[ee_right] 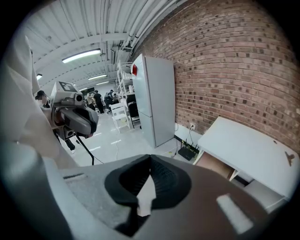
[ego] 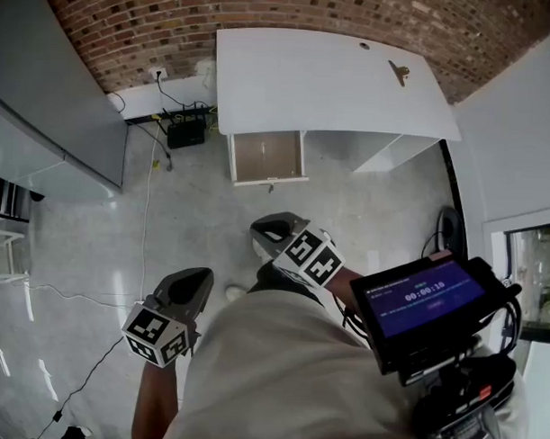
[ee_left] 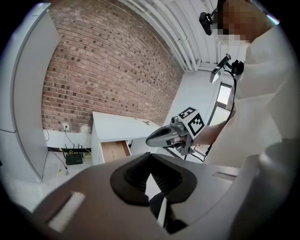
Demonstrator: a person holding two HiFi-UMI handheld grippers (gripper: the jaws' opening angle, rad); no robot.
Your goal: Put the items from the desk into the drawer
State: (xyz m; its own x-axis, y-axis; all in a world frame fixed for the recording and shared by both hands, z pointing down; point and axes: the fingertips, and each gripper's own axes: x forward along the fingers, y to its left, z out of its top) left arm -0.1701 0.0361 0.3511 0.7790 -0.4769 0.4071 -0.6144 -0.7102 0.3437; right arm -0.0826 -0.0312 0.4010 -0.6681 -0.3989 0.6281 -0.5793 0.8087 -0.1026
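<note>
A white desk [ego: 325, 81] stands against the brick wall, some way ahead of me. One small brown item [ego: 399, 73] lies near its right back corner. Its drawer [ego: 268, 157] is pulled open at the left front and looks empty inside. My left gripper [ego: 196, 279] hangs low over the floor, shut with nothing in it. My right gripper [ego: 267, 228] is a little further forward, also shut and empty. In the left gripper view the jaws [ee_left: 151, 158] meet at the tip, with the desk [ee_left: 117, 126] and the right gripper [ee_left: 164, 136] beyond. The right gripper view shows closed jaws [ee_right: 150, 160], the drawer [ee_right: 218, 166] and the item [ee_right: 289, 158].
A black router [ego: 186, 130] and cables lie on the floor left of the desk. A tall grey cabinet [ego: 45, 98] fills the left side. A dark screen device [ego: 425, 305] hangs at my chest. Polished floor [ego: 194, 220] lies between me and the desk.
</note>
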